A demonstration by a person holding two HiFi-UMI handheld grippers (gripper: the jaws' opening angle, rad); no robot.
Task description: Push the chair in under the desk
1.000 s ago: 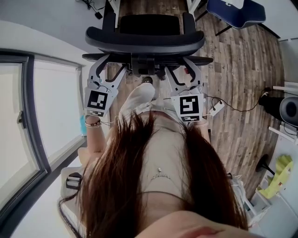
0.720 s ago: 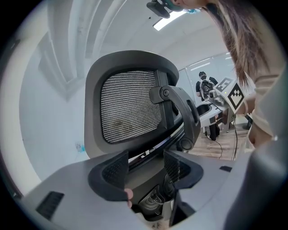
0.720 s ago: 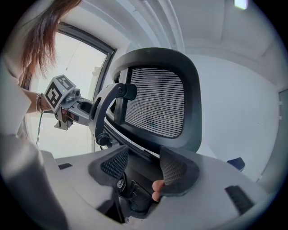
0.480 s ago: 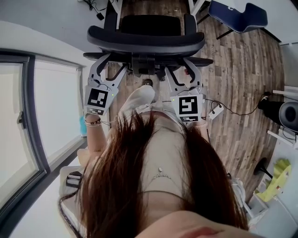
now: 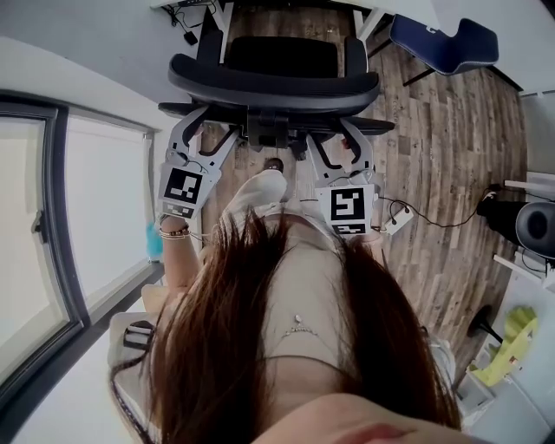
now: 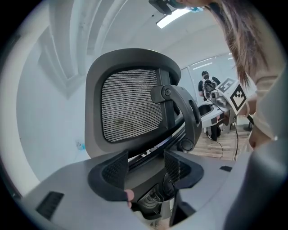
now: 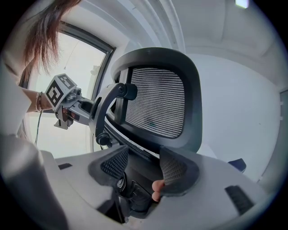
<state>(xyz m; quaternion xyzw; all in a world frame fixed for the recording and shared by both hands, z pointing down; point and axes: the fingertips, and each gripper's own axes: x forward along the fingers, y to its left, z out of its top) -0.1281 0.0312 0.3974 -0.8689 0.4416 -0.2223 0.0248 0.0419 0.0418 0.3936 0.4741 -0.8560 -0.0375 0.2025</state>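
The left gripper (image 5: pixel 211 127) has its jaws spread wide. They straddle the lower back frame of the office chair (image 5: pixel 273 82) without clamping it, nosed up to the dark support below the mesh backrest (image 6: pixel 130 105). The chair stands just ahead of the person, its seat pointing between the white desk legs (image 5: pixel 217 12) at the far edge. The right gripper (image 5: pixel 333 134) is likewise wide open and braced on the frame's other side. The push should go best with equal, level pressure from both sides, so the chair travels straight and doesn't swivel into a leg.
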